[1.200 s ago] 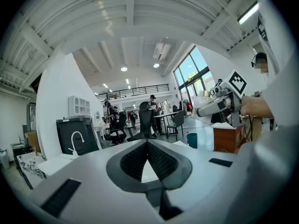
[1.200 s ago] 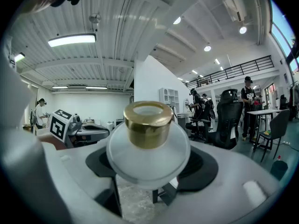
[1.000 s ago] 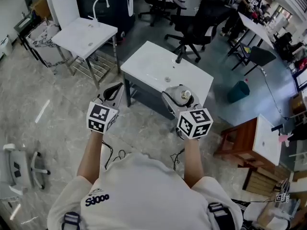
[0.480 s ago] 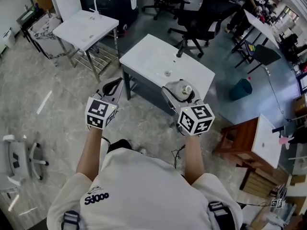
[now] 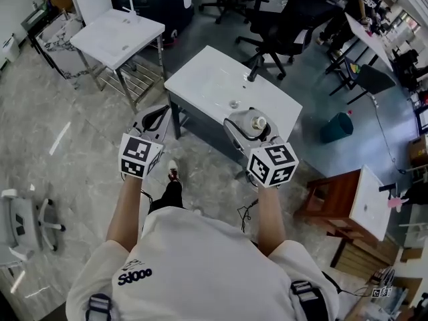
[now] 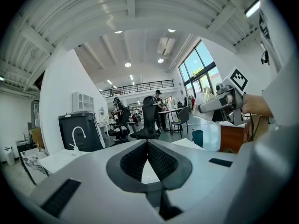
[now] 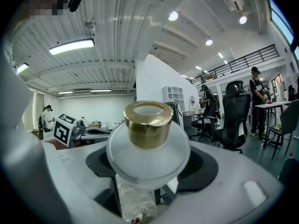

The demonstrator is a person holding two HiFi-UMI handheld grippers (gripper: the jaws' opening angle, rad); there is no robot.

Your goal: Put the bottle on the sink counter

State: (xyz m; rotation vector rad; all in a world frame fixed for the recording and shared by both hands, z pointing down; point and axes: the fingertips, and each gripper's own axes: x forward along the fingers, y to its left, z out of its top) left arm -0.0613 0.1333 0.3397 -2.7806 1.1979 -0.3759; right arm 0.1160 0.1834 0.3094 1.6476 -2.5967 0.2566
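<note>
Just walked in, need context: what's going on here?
A person holds a two-jaw gripper in each hand. The right gripper has its jaws shut on a clear bottle with a gold cap, cap up, by the near edge of the white sink counter. The left gripper is shut with nothing between its jaws, held over the floor beside the counter. The bottle is not yet set down.

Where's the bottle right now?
The bottle is clamped in the right gripper, right of centre in the head view, at the near edge of the white sink counter and not yet set on it.
</note>
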